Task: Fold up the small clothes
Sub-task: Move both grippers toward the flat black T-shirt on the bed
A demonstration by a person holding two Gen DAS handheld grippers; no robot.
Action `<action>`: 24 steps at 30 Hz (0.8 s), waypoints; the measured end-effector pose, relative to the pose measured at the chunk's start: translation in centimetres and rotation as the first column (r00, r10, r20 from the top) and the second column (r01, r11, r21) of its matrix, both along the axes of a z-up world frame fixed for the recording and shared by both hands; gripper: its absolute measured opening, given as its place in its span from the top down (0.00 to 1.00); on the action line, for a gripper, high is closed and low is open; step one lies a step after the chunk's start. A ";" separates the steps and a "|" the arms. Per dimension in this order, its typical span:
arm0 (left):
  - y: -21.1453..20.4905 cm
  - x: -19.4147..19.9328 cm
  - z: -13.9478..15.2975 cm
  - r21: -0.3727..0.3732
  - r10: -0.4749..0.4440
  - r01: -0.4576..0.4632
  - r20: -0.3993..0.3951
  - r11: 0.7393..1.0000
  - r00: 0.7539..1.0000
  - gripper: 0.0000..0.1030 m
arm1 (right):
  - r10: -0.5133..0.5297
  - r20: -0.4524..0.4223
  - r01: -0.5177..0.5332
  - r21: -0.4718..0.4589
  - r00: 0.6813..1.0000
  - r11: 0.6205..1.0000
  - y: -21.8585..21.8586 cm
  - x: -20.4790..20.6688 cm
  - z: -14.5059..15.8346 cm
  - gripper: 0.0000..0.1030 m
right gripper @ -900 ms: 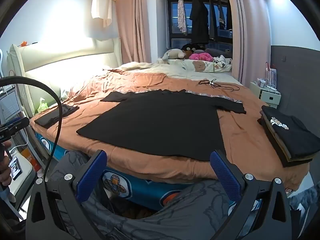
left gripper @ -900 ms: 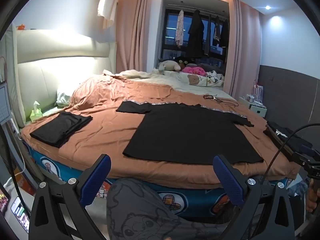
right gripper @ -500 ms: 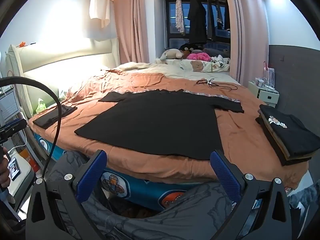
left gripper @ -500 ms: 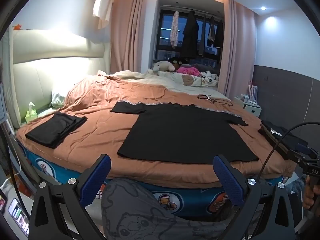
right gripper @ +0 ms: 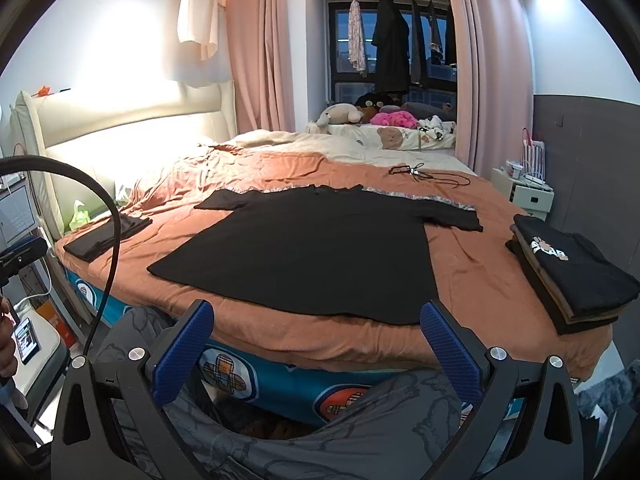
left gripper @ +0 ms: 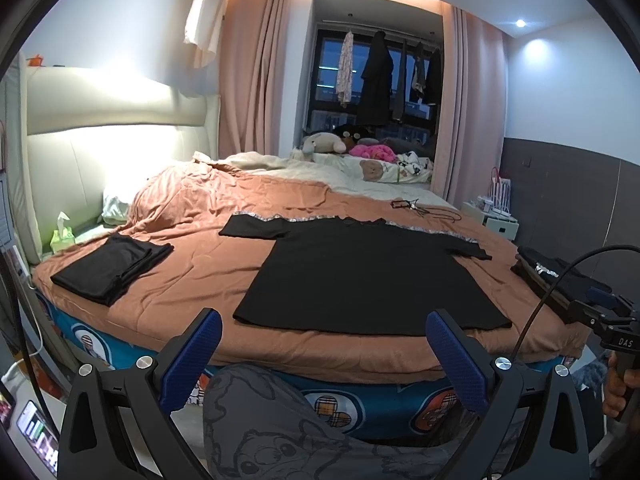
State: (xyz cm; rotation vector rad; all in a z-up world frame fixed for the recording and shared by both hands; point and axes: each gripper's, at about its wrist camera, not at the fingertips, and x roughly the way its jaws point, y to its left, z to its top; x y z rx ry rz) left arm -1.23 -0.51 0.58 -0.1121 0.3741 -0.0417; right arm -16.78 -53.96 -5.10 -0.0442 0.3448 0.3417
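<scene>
Black T-shirt (left gripper: 360, 276) lying flat on the orange blanket (left gripper: 192, 280) (sleeves spread out), left gripper (left gripper: 324, 354) and right gripper (right gripper: 316, 344) both gaping wide, holding nothing.

Pink curtains (left gripper: 256, 80) frame a dark window (right gripper: 396, 40) behind the cream headboard (left gripper: 112, 128), under ceiling lights (left gripper: 520, 23).

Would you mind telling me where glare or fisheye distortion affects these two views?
Left wrist view: the lit headboard is blown out to white, and the frame's corners are vignetted black. Right wrist view: the same headboard glares, the curtains bow outward, while the black T-shirt stays sharp but shows little detail.
</scene>
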 end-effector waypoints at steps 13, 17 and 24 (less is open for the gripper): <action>0.0 -0.7 0.0 -0.001 -0.001 0.001 0.008 1.000 1.000 0.00 | -0.004 0.012 0.004 -0.015 1.000 1.000 0.1 -0.4 0.2 0.00; 0.2 -0.6 0.1 -0.009 -0.004 0.004 0.007 1.000 1.000 0.00 | -0.003 0.016 0.004 -0.017 1.000 1.000 0.1 -0.4 0.3 0.00; 0.2 -0.9 0.0 -0.008 0.000 0.000 0.012 1.000 1.000 0.00 | 0.001 0.022 -0.001 -0.024 1.000 1.000 0.3 -0.6 0.1 0.00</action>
